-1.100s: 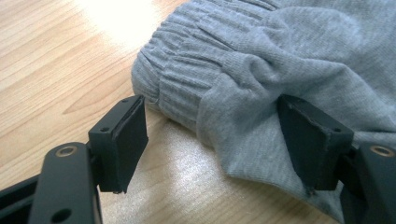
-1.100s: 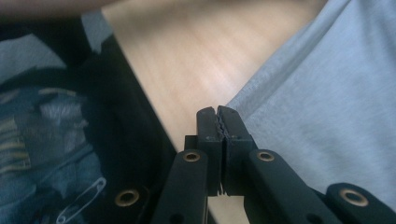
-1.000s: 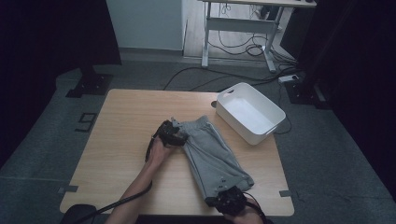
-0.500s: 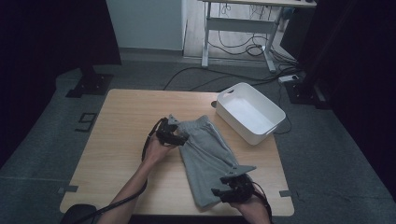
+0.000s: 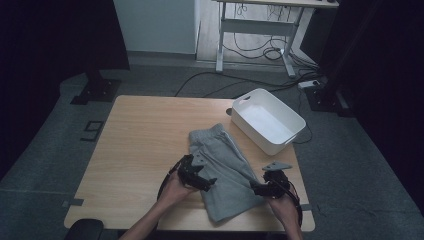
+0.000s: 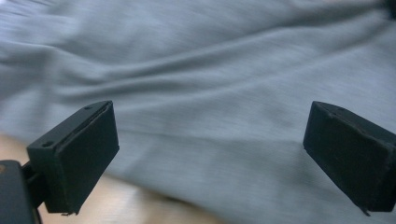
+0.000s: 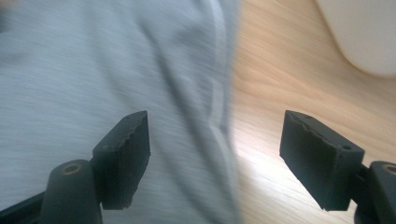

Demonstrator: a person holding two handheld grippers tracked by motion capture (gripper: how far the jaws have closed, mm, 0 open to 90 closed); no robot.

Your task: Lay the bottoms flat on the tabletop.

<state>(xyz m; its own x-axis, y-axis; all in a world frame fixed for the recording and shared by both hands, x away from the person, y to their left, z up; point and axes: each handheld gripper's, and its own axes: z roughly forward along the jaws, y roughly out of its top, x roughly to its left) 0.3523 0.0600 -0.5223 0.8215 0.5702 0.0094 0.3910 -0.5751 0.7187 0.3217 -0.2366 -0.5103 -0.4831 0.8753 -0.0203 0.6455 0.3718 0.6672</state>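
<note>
We saw plain grey shorts (image 5: 224, 172) on a light wood-grain tabletop (image 5: 140, 135), a white bin (image 5: 268, 120), and black fingers (image 6: 77, 156).

A lab: black curtains (image 5: 60, 30), floor cables (image 5: 240, 82), wooden table (image 5: 140, 140).

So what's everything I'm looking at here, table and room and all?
grey shorts: one, grey, folded lengthwise on the table, near its front right
storage bin: one, white, at the table's far right corner, nothing visible inside
table: one, light wood, centre of the room
desk frame: one, white, behind the table
cables: several, black, on the floor under the desk frame
left claw: one, black, open, at the shorts' left edge
right claw: one, black, open, at the shorts' right edge
hands: two, each holding a claw
</note>
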